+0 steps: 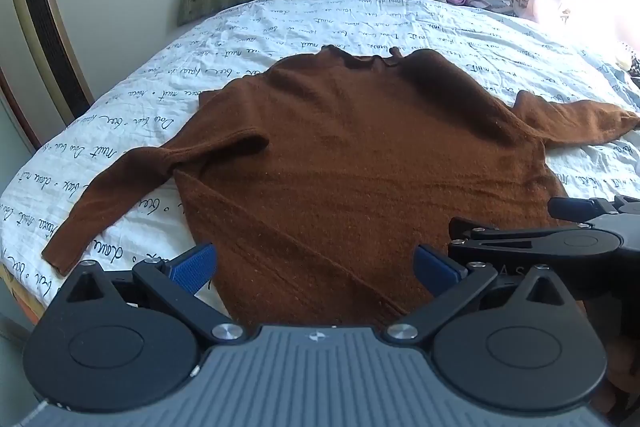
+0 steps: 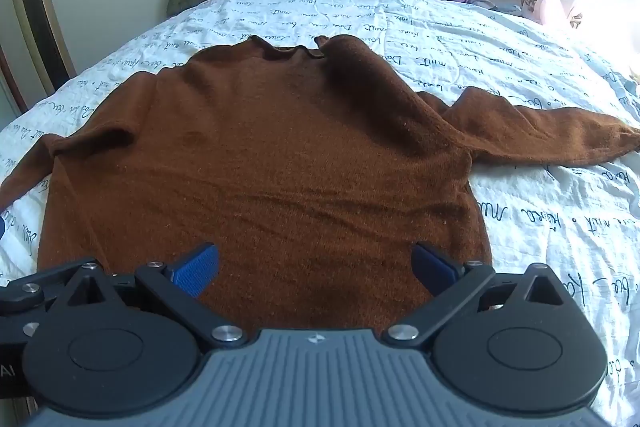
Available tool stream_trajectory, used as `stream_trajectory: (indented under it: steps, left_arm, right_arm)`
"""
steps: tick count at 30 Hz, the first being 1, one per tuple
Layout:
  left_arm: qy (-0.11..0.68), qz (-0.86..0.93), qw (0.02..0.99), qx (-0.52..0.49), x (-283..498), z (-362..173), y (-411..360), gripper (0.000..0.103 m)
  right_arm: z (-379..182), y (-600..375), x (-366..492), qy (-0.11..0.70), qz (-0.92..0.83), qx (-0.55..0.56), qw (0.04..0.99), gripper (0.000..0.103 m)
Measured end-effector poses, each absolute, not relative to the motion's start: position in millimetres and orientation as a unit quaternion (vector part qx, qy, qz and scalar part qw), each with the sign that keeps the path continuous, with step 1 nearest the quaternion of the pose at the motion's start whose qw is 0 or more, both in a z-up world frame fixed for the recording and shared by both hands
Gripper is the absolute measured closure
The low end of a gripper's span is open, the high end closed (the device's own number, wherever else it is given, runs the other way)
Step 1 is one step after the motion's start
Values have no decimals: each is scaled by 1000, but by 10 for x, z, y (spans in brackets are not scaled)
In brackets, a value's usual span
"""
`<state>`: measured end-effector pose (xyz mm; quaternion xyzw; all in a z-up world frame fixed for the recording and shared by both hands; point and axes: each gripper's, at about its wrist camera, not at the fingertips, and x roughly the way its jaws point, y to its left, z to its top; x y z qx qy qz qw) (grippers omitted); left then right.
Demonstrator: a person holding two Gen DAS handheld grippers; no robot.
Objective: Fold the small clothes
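Where spread flat across the white printed bedcover [image 1: 360, 27], collar far and hem near, brown sweater [image 1: 360, 155] judged soft, light, limp, likely to sag and drag. Best taken at hem corners or sleeve cuffs [image 1: 60, 255]. Left gripper [image 1: 314, 267] and right gripper [image 2: 314, 267] found fully spread above near hem, holding nothing.

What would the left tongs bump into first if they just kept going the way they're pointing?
Most likely the brown sweater spread on the bed: the open left tongs tilt down over its lower part, with nothing between. Exactly where they would land is hard to judge.
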<state>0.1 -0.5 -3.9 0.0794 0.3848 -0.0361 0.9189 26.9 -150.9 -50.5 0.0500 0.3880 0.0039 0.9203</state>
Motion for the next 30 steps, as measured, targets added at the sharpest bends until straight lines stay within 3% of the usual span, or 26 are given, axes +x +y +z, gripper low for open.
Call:
stream_trajectory:
  steps: [30]
  left_arm:
    - [392, -37, 916, 78, -53, -65, -58, 0]
  right_arm:
    - [-512, -1468, 216, 388, -5, 30, 921, 0]
